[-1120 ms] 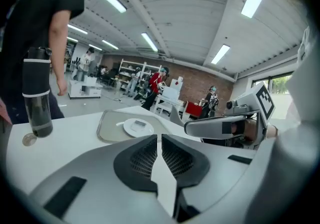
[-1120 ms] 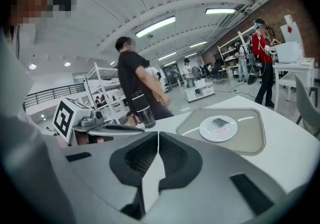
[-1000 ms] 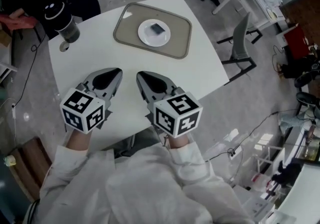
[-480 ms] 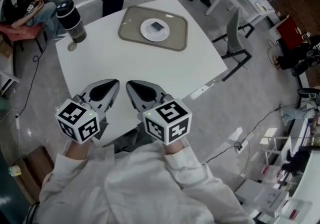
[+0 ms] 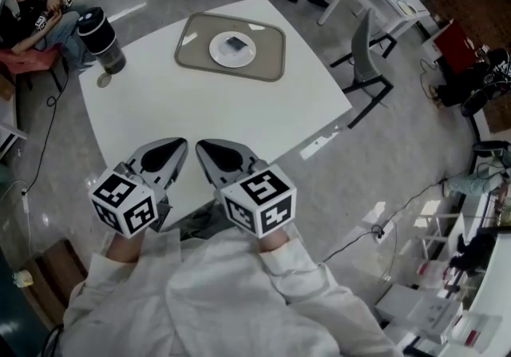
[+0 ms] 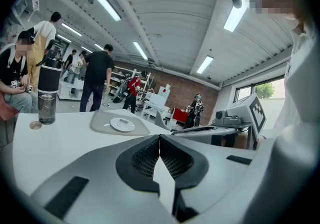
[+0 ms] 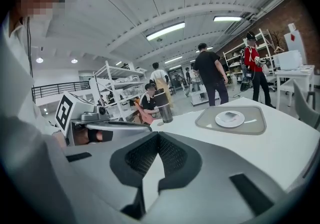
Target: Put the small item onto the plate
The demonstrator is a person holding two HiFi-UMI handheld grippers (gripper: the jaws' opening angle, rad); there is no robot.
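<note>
ceiling lights (image 6: 104, 1) show in gripper views; head view looks down on plate (image 5: 219, 56).

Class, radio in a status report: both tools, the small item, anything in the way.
Left tool shut, empty. Right tool shut, empty. Small item on the plate, far side of table. Nothing in the way; tumbler off at left corner.

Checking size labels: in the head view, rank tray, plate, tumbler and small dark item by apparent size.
1. tray
2. plate and tumbler, too alike to rank
3. small dark item
</note>
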